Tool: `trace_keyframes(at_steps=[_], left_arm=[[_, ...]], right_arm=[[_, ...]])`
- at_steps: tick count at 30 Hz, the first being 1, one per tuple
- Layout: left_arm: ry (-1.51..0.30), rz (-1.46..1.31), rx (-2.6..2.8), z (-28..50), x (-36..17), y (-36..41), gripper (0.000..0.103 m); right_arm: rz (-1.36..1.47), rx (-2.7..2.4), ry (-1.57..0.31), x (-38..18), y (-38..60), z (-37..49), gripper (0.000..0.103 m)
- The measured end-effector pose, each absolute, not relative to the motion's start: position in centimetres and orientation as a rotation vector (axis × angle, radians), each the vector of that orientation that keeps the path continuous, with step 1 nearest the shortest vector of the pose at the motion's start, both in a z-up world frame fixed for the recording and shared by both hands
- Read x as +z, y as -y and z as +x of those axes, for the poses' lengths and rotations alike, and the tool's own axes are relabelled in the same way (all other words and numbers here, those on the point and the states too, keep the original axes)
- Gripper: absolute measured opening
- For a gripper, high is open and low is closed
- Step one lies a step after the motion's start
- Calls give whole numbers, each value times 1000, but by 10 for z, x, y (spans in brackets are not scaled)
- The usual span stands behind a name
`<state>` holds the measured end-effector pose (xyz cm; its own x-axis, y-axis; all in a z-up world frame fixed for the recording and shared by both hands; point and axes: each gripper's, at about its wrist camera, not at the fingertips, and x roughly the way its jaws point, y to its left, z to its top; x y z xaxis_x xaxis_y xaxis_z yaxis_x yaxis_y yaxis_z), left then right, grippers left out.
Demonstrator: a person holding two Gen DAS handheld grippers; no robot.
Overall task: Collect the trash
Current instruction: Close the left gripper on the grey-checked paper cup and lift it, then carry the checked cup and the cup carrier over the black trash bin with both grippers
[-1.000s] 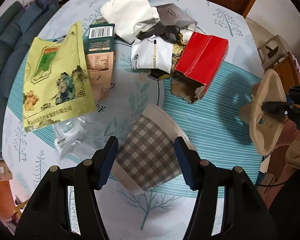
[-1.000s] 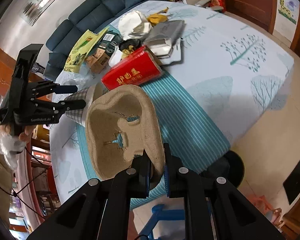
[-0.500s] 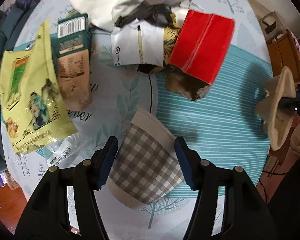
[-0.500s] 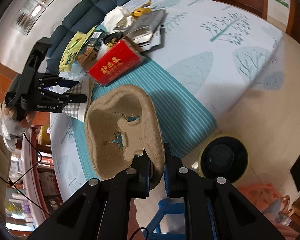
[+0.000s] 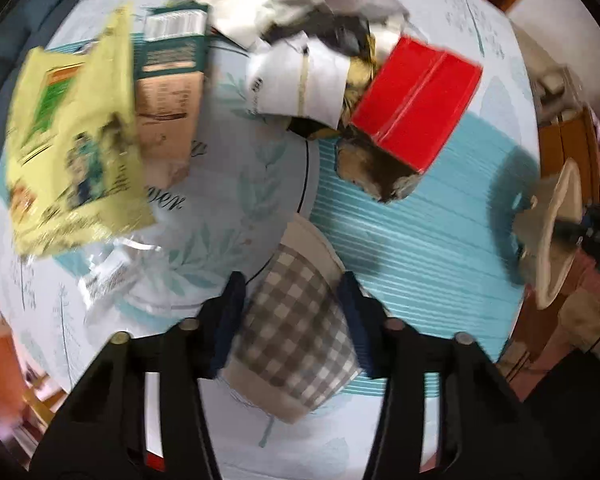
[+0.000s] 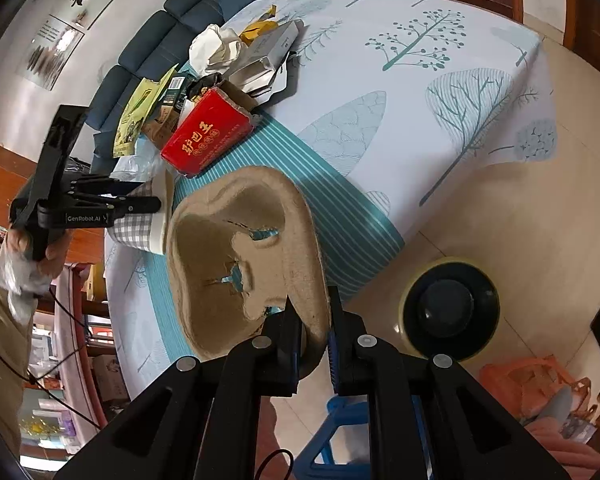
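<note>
My left gripper point(image 5: 294, 300) is shut on a grey-and-white checked paper cup point(image 5: 296, 320) and holds it over the table; the cup also shows in the right wrist view point(image 6: 140, 228). My right gripper point(image 6: 314, 320) is shut on the rim of a brown pulp cup carrier point(image 6: 240, 256), held beyond the table's edge above the floor. The carrier also shows at the right of the left wrist view point(image 5: 552, 236). A black trash bin with a yellow rim point(image 6: 448, 308) stands on the floor to the right of the carrier.
On the round table point(image 6: 380, 92) lie a red box point(image 5: 416, 108), a yellow snack bag point(image 5: 72, 148), a green-and-brown carton point(image 5: 168, 96), white crumpled paper point(image 6: 216, 48), a clear wrapper point(image 5: 112, 276) and a silver box point(image 6: 264, 56). A blue stool point(image 6: 340, 436) stands below my right gripper.
My left gripper closed on the checked cup and lifted it off the table. My right gripper carried the pulp carrier away from the table toward the bin, which came into view.
</note>
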<state>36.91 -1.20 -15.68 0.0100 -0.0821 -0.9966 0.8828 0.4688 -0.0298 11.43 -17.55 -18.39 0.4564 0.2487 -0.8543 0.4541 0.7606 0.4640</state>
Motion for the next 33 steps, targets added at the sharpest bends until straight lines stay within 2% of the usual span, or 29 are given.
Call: trace_keyframes(at_steps=[2, 4, 5, 9, 12, 28, 31, 33], left_arm=[[-1325, 733, -869, 365, -145, 3, 24], [-1307, 708, -838, 359, -137, -4, 2], [-1302, 718, -818, 350, -136, -5, 0], [-1345, 767, -727, 332, -160, -16, 0], [-1446, 742, -698, 328, -180, -25, 0], [-1385, 462, -653, 301, -134, -85, 1], [-1345, 406, -627, 292, -120, -98, 10], [-1319, 351, -616, 278, -106, -109, 30]], right_arm=[[731, -136, -1113, -182, 173, 114, 11], [728, -131, -1110, -181, 171, 112, 11], [728, -128, -1109, -181, 170, 111, 11], [733, -116, -1102, -179, 166, 104, 11], [725, -107, -1094, -174, 163, 99, 11], [733, -63, -1074, -166, 153, 92, 11], [733, -55, -1074, -165, 152, 92, 11], [737, -50, -1074, -165, 151, 92, 11]])
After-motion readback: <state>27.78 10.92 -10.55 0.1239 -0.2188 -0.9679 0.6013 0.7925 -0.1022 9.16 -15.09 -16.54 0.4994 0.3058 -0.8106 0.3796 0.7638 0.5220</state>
